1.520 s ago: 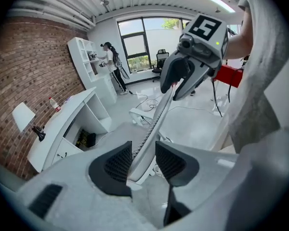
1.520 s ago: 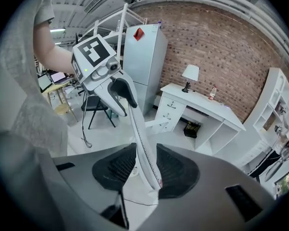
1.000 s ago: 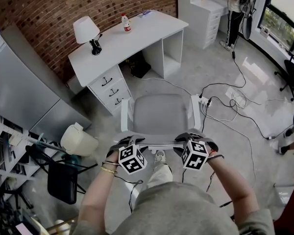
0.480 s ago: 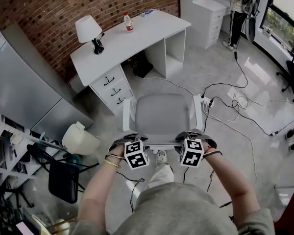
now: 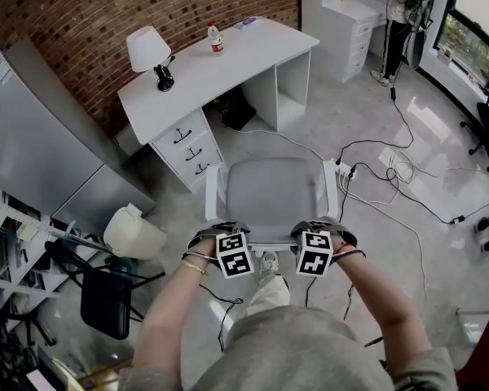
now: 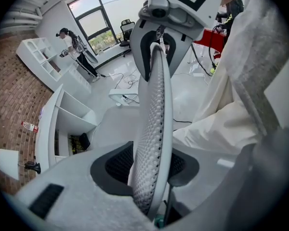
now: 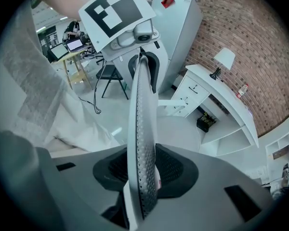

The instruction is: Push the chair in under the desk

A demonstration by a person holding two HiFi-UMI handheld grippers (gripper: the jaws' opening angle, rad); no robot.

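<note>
The left tool (image 5: 218, 231) and the right tool (image 5: 320, 228) both point steeply down and sit side by side on the top edge of the chair (image 5: 270, 187), one near each end of its backrest (image 5: 269, 235).

In the left gripper view the pale mesh backrest (image 6: 154, 124) runs straight up between the jaws, and the dark pads (image 6: 116, 162) close on it from both sides, so this tool is clamped on the backrest. The right gripper view shows the same: the mesh edge (image 7: 140, 129) stands between the jaws with the dark pads (image 7: 176, 170) against it, a firm grip on the backrest.

Ahead of both tools, just below and beyond the clamped edge, lies the grey seat with a white armrest (image 5: 212, 187) on either side.

Further ahead of the tools stands the white bench (image 5: 228, 63), set at an angle. Grey floor (image 5: 310, 129) shows between the seat's front edge and the bench, so the chair is outside the knee space. The drawers (image 5: 186, 147) of the bench lie ahead and to the left of the left tool. On the bench top stand a white lamp (image 5: 149, 51) and a small bottle (image 5: 216, 37).

Ahead and to the right of the right tool, cables (image 5: 383, 169) trail over the floor.
</note>
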